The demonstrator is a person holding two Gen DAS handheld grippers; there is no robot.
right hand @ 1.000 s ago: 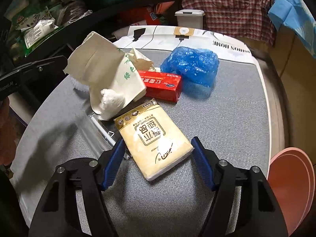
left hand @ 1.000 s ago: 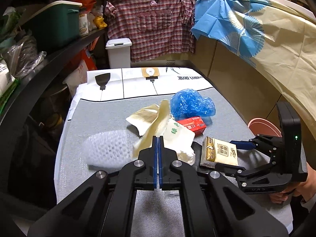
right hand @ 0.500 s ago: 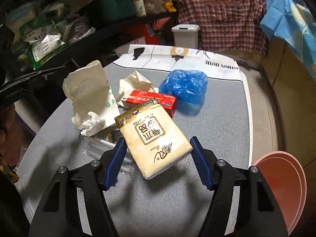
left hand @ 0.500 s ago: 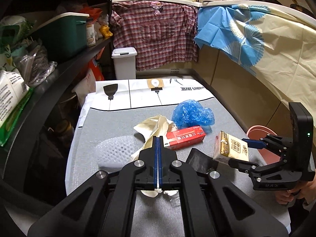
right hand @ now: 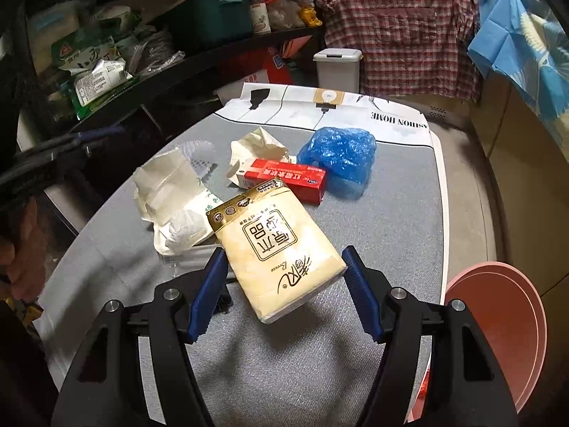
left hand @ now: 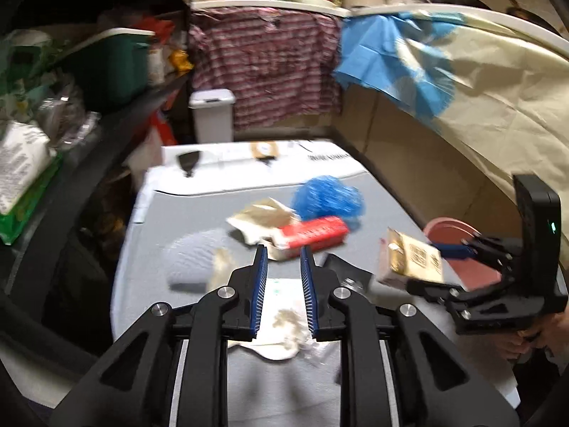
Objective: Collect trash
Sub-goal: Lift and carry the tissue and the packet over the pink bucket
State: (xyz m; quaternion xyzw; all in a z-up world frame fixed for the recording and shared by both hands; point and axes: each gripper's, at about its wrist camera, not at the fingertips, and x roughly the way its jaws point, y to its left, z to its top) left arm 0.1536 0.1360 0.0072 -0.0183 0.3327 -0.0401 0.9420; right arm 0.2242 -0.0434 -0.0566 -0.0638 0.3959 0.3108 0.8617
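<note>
Right wrist: cream tissue pack (gold-topped) held tilted.

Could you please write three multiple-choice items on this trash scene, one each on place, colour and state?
1. Where is the red box?
A. beside the blue plastic bag
B. in the pink bin
C. on the shelf

2. What colour is the tissue pack?
A. green
B. cream
C. black

3. What is the right gripper doing?
A. hanging empty
B. gripping the red box
C. gripping the tissue pack

Answers: 1 A, box and bag touch on the table; 2 B, cream wrapper with gold top; 3 C, pads press its sides, lifted clear.
</note>
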